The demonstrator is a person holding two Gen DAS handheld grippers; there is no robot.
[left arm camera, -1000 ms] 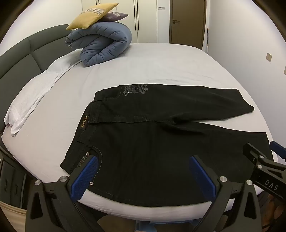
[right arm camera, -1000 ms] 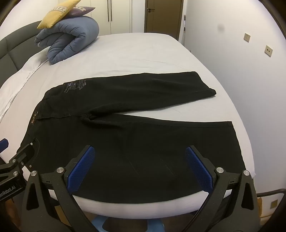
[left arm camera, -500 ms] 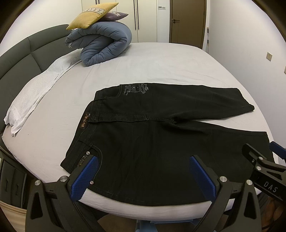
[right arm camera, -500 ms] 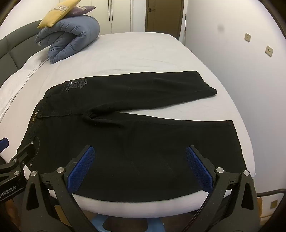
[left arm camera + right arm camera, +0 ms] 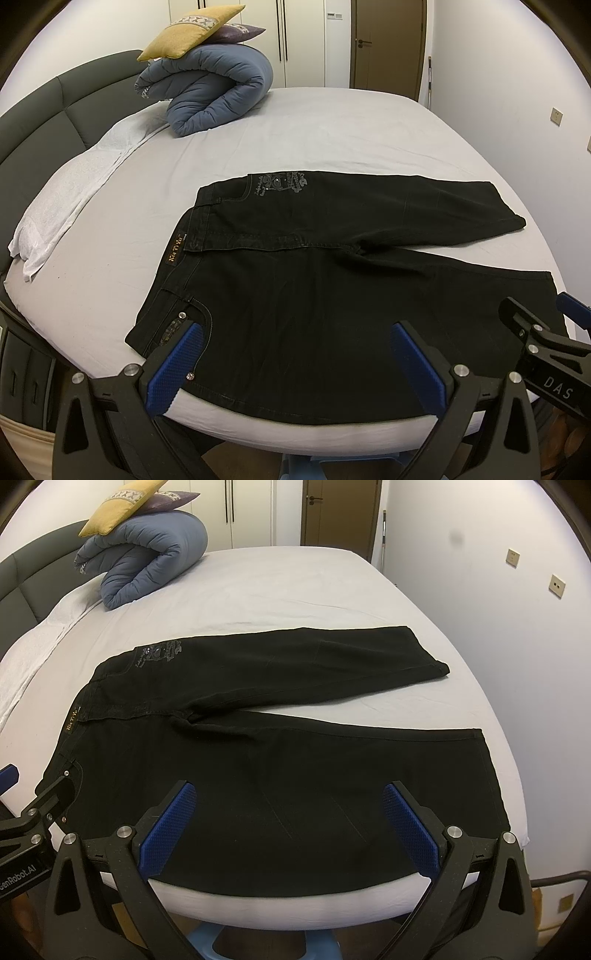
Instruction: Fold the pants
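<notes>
Black pants (image 5: 332, 280) lie flat on the bed's light sheet (image 5: 295, 140), waistband to the left, two legs spread to the right; they also show in the right wrist view (image 5: 277, 760). My left gripper (image 5: 295, 362) is open and empty, hovering over the near edge by the waist pocket. My right gripper (image 5: 288, 830) is open and empty over the near leg's lower edge. Each gripper's body shows at the edge of the other's view.
A rolled blue duvet (image 5: 210, 92) with a yellow cushion (image 5: 192, 31) sits at the far left. A white pillow strip (image 5: 74, 192) runs along the dark headboard (image 5: 55, 99). The wall (image 5: 498, 609) stands close on the right.
Both grippers have edged slightly forward towards the pants. The pants have not moved.
</notes>
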